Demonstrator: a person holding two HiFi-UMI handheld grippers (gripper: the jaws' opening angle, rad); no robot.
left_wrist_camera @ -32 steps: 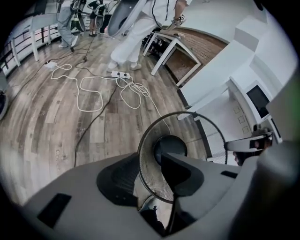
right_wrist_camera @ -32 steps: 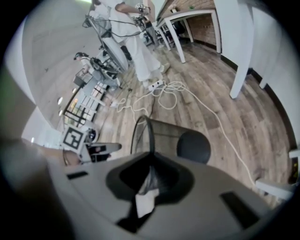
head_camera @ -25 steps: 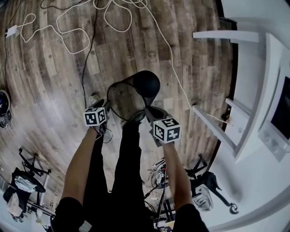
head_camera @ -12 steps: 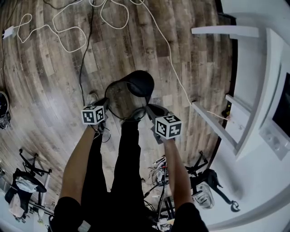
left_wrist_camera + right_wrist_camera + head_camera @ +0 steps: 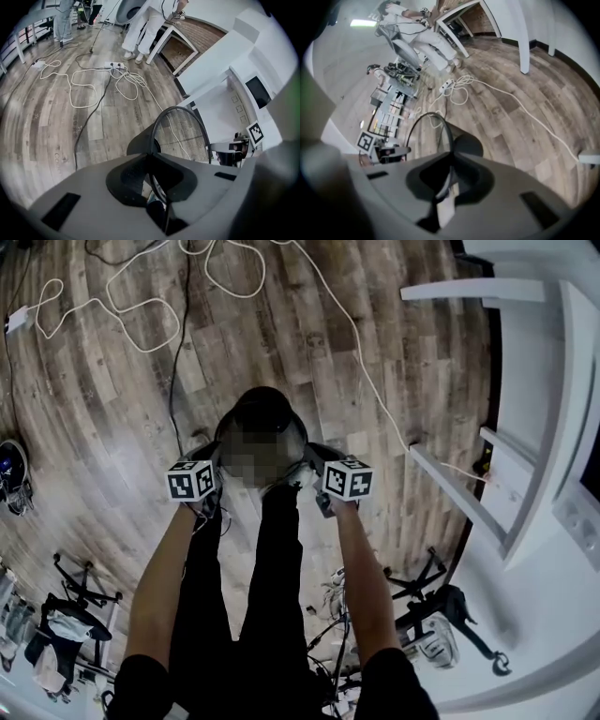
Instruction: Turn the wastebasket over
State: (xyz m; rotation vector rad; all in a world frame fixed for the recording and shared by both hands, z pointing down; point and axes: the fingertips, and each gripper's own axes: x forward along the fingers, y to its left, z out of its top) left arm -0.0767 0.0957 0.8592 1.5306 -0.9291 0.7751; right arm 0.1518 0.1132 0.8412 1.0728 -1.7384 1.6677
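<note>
Wastebasket [image 5: 261, 409] tilted more upright | left tongs [image 5: 150, 157] just closed on rim [image 5: 180, 108] | right tongs [image 5: 449, 165] gripping rim

The round black wire-mesh wastebasket [image 5: 185, 133] is tilted over the wooden floor [image 5: 51, 122], open mouth upward, dark base farther away.

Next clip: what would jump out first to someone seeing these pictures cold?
The black mesh wastebasket over the wooden floor, pinched at its rim from both sides: the left gripper, whose jaws have just been closing, and the right gripper each clamp the rim wire. White cables loop across the floor beyond it, and white furniture stands at the head view's right.
</note>
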